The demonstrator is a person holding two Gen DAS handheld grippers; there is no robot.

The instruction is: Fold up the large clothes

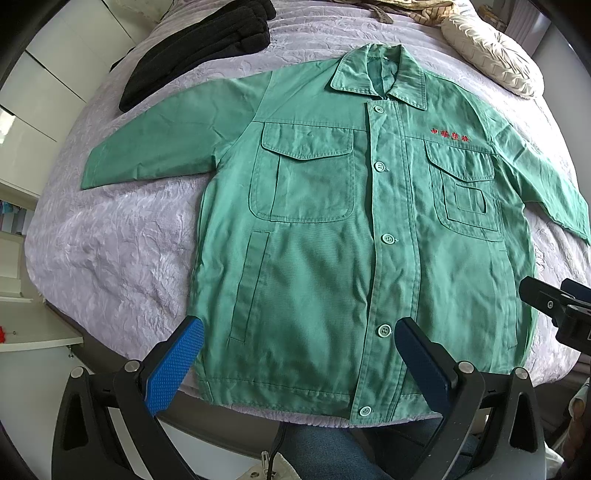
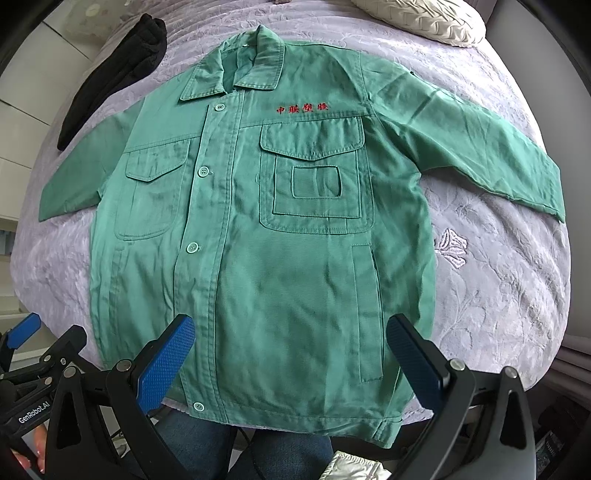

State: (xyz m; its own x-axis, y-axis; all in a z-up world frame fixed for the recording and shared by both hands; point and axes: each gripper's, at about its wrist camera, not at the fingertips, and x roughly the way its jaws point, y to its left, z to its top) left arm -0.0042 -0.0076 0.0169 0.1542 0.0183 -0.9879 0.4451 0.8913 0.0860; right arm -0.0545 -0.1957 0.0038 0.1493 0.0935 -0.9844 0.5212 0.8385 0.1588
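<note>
A green work jacket lies flat and buttoned, front up, on a lilac bedspread, collar at the far end and both sleeves spread out. Red embroidered characters sit above one chest pocket. My left gripper hovers open above the jacket's hem near the button placket, nothing between its blue pads. My right gripper hangs open over the hem on the other half, also empty. The right gripper's black body shows at the left view's right edge; the left gripper's body shows at the right view's lower left.
A folded black garment lies at the far left of the bed. A cream ruched cushion rests at the far right. White cabinets stand left of the bed. A person's jeans-clad legs are at the near edge.
</note>
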